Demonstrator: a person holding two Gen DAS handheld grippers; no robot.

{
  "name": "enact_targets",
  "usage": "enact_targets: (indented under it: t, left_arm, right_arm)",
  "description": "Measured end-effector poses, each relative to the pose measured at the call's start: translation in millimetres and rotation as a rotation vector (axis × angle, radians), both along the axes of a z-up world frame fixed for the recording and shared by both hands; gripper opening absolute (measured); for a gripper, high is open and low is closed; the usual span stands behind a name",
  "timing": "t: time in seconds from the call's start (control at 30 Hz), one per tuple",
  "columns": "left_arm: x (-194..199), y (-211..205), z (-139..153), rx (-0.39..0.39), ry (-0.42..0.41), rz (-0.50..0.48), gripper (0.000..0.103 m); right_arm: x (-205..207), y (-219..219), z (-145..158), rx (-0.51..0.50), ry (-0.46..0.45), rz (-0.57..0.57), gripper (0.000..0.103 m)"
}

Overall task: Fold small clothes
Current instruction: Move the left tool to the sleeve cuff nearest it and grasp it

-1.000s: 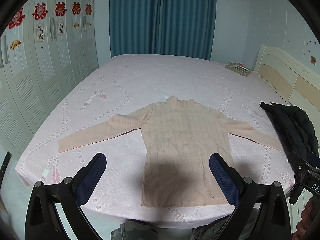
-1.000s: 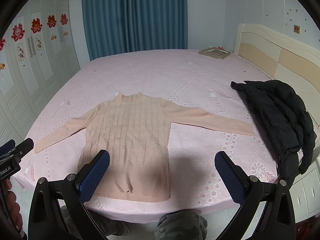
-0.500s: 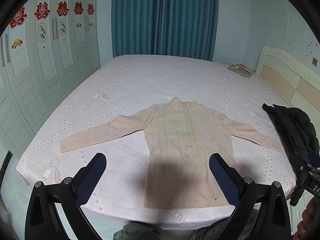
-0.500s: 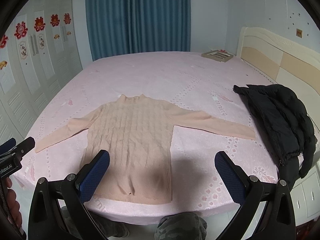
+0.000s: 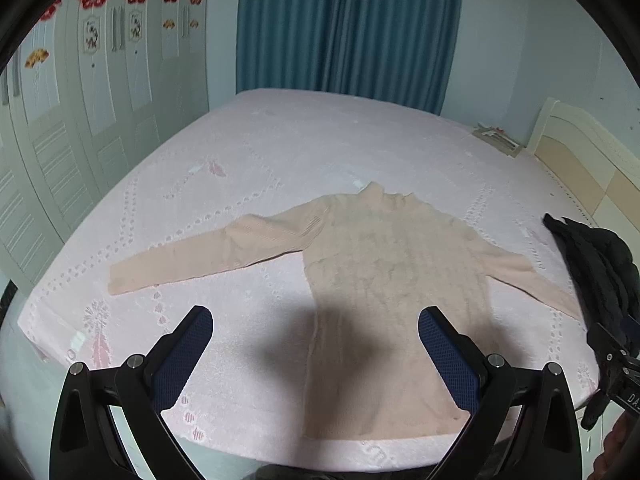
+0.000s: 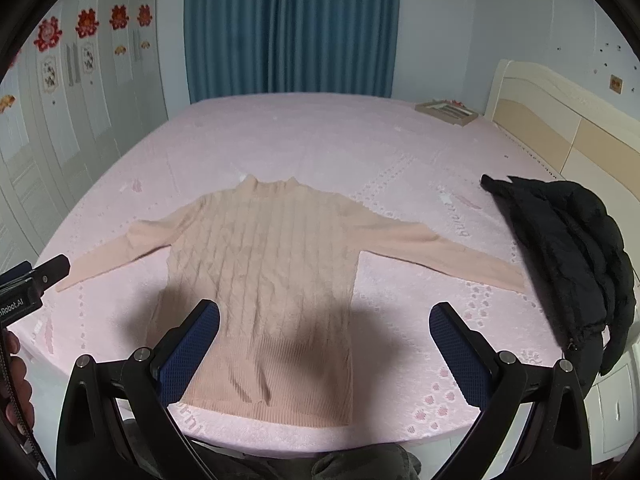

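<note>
Pink bedding covers the bed (image 6: 280, 136) in front of you, and the peach sweater (image 6: 272, 264) lies flat near its front edge, sleeves spread. Your left gripper (image 5: 316, 344) and right gripper (image 6: 324, 340) hover above it, fingers wide apart, holding nothing. To your right lies what looks like a black jacket (image 6: 568, 248).

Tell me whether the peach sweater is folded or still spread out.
Spread out. The sweater lies flat on the bed, both sleeves stretched sideways, hem toward the camera, no layer doubled over.
</note>
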State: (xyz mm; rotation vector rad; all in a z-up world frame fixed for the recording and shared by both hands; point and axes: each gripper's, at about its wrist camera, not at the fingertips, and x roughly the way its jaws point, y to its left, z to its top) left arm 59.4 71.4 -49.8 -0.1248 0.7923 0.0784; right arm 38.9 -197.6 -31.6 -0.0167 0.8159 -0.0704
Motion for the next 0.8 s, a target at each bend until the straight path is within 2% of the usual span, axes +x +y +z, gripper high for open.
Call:
enact_targets:
  t: [0.17,0.4,0.57,0.8]
  left_arm:
    - [25.7,28.9,-39.4,-0.037,0.052,0.047,0.103]
    - [59.9,86.0,-104.5,-0.085,0.15,0.169,0.102]
    - [75.4,123.7,-129.3,-0.102,0.17,0.246,0.1]
    - [87.9,180.4,-156.9,-0.221,0.172,0.338,0.098]
  right_arm:
    - [28.9,13.7,-26.5,-0.018,0.053,0.009,0.103]
    - [70.4,35.3,-62.7,-0.011,0.126,0.037,0.103]
    - [94.0,53.8,-79.5,-0.037,0.153,0.071,0.103]
    - [116.7,78.0,-96.4,-0.05,0.172,0.108,0.103]
